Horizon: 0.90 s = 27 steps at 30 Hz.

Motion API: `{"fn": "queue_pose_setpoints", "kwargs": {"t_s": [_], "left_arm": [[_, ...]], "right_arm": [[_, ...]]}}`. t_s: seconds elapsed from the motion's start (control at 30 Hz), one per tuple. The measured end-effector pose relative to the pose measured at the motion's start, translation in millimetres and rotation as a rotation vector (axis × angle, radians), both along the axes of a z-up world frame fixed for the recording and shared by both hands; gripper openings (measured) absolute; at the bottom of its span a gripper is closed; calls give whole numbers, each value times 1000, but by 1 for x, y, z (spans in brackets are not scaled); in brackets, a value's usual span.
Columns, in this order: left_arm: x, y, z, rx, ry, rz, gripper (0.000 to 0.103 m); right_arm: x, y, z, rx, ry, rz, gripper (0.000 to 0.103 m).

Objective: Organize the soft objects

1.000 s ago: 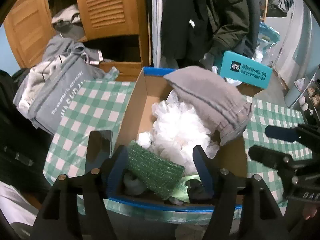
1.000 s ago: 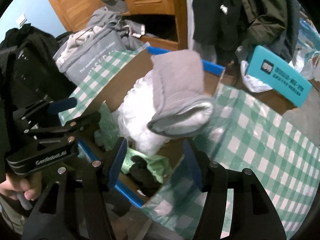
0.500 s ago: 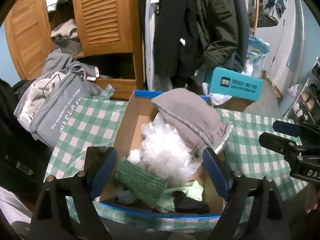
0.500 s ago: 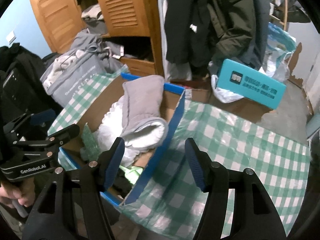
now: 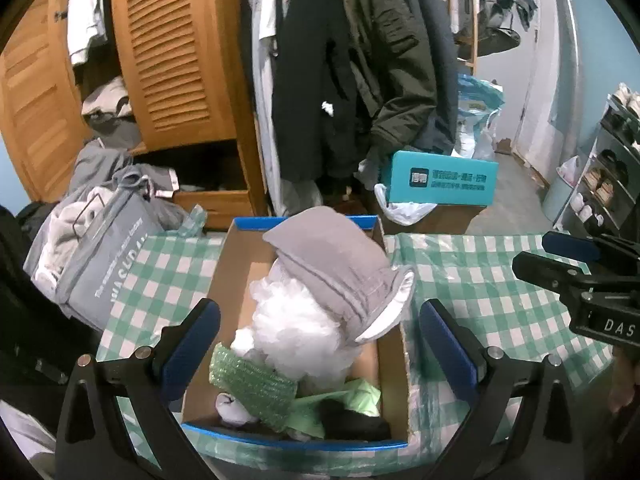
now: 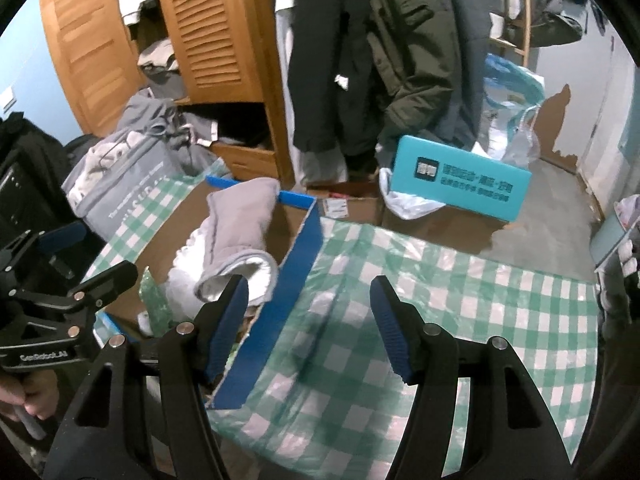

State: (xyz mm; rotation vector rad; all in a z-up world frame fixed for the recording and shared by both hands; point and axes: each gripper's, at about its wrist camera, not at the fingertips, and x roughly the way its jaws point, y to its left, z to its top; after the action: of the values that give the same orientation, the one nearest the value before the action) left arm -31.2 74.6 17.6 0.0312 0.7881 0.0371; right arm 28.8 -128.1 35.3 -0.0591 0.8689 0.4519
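Cardboard box (image 5: pixel 236 276), blue-rimmed, on bench (image 5: pixel 472 280) under green-checked cloth. Contents: grey fleece-lined mitt (image 5: pixel 336 264) draped on top over white mesh pouf (image 5: pixel 296 320); green scrubbing pad (image 5: pixel 252 384) at near end beside pale green cloth (image 5: pixel 352 396) and dark item, unclear.
Left tool (image 5: pixel 320 344): above box's near end, jaws opening wide, nothing gripped, clear of the pad.
Right tool (image 6: pixel 308 320): over checked cloth just beside box wall, jaws parted, empty.
Grey laundry bag (image 5: pixel 104 264) at bench's left edge; teal carton (image 5: pixel 444 178) beyond.
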Motion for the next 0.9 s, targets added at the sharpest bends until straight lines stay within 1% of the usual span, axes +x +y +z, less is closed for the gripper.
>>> {"fn": "queue_pose_setpoints", "kwargs": {"t_s": [0.1,0.27,0.43,0.7,0.9], "left_arm": [[0,-7,2,27,-14,-1,101],[1,-20,4,41,-29,-18,102],[4,-29,2,36,-24,-35,102],[8,-35,-1,29,-18,-37,102],[12,-36,-4,14,9,-30,102]], "right_arm": [[1,-10,-1,9,1,-23,62],[4,-25,-3,11,2,-54,62],[5,-38,-7,-1,-3,-79,62],[10,-50,-13,-11,1,-103,62],[9,-57,-14,-15,-9,-110,62]]}}
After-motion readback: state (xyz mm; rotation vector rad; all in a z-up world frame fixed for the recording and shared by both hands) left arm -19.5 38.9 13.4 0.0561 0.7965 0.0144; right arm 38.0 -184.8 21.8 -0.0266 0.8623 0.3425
